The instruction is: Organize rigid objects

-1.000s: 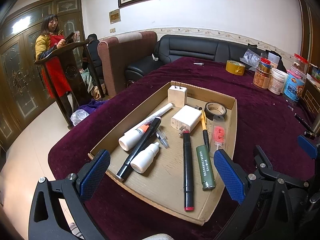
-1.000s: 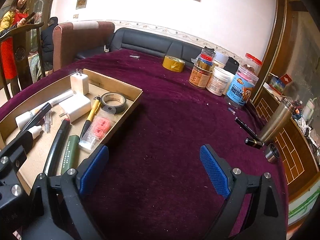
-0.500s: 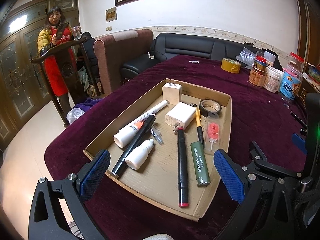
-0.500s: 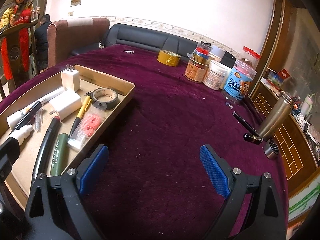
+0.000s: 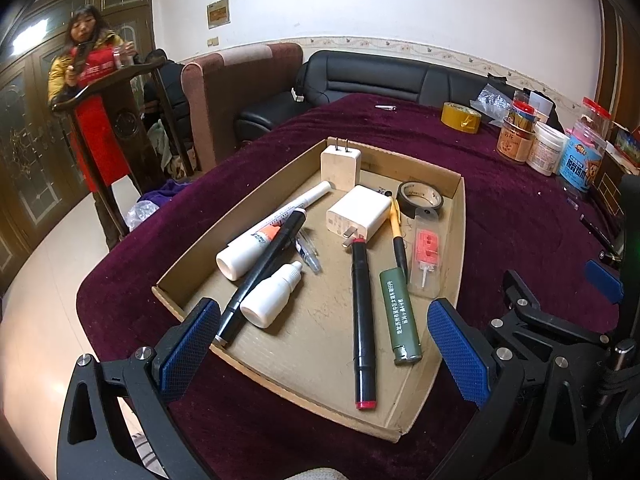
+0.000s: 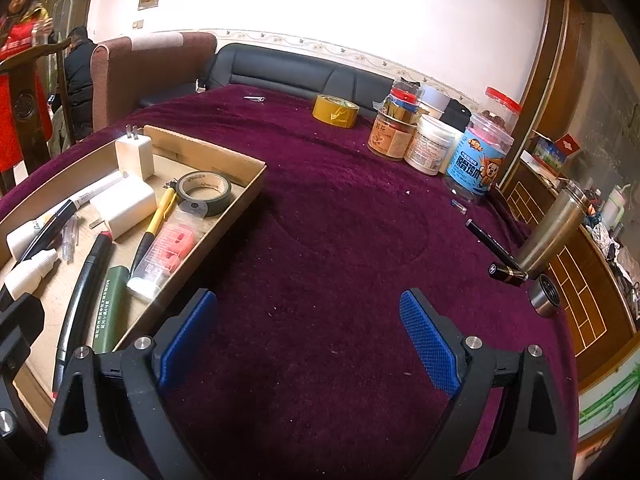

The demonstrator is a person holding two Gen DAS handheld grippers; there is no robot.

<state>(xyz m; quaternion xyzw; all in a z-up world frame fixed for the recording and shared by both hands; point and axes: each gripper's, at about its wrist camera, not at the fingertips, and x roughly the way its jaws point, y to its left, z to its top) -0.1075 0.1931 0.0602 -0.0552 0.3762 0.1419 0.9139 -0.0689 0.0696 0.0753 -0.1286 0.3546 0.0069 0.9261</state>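
Note:
A shallow cardboard tray (image 5: pixel 459 216) on the purple tablecloth holds two white chargers (image 5: pixel 358 216), a white tube (image 5: pixel 272 232), a black marker (image 5: pixel 362 320), a green tube (image 5: pixel 400 316), a small white bottle (image 5: pixel 270 296), a black tape roll (image 5: pixel 420 198) and a pink packet (image 5: pixel 428 248). My left gripper (image 5: pixel 320 348) is open and empty, hovering over the tray's near edge. My right gripper (image 6: pixel 308 340) is open and empty over bare cloth, right of the tray (image 6: pixel 224 216). A black pen (image 6: pixel 488 242) lies far right.
A yellow tape roll (image 6: pixel 335 110) and several jars (image 6: pixel 424 140) stand at the table's far side. A steel flask (image 6: pixel 550 236) and its cap (image 6: pixel 542 300) lie at the right edge. A sofa and armchair stand behind; a person stands at the left.
Both grippers have drawn back and up a little, so the tray looks slightly farther away. Both stay open. Nothing in the tray has moved.

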